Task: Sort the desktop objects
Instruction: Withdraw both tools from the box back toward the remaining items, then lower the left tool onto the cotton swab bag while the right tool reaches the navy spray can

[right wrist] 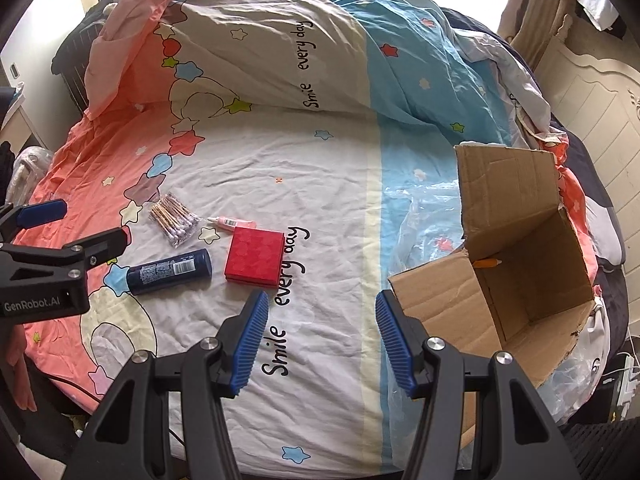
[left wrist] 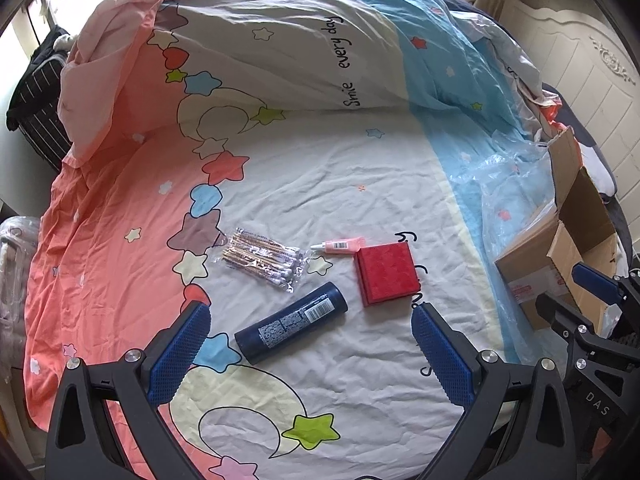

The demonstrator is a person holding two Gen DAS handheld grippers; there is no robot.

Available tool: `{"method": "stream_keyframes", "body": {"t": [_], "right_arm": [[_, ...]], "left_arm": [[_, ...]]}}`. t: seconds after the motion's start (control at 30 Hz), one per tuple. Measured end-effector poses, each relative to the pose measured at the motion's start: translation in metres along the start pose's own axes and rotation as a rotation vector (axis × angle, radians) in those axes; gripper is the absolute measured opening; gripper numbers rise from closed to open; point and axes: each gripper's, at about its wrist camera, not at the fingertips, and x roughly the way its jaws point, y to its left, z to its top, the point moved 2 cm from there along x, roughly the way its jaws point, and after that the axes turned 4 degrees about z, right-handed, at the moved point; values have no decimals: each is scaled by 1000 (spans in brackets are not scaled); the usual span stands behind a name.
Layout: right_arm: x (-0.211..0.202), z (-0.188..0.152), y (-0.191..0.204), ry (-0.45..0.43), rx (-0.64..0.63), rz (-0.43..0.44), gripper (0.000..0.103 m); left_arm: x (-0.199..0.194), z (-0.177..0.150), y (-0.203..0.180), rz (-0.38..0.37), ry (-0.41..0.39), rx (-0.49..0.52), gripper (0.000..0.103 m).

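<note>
A dark blue bottle lies on the bed sheet, with a red square box to its right. Behind them lie a clear packet of cotton swabs and a small pink tube. An open cardboard box stands on the right; a small orange item lies inside. My left gripper is open and empty, above the blue bottle. My right gripper is open and empty between the red box and the carton.
A folded quilt is heaped at the back of the bed. Clear plastic film lies under and beside the carton. A cream headboard is on the right, a dark striped bag at the far left.
</note>
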Motion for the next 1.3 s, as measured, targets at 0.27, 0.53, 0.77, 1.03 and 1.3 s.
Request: {"method": "stream_keyframes", "body": {"t": [0.27,0.53,0.77,1.03,1.3], "right_arm": [[14,2,17,21,-46,29,52],[32,7,37,46,-99,60,52],[51,12,55,65,-151,88,52],[72,10,79,95,-167,136,52],[88,4,102,125,-23,258,53]], "left_arm": [[17,-8,15,7,33,-35,103],[37,-11,24,-1,70,-54,103],[58,-12,36,0,103,-78,103],[81,-8,52,37,121,-95,103],[103,6,55,11,128,-70,103]]}}
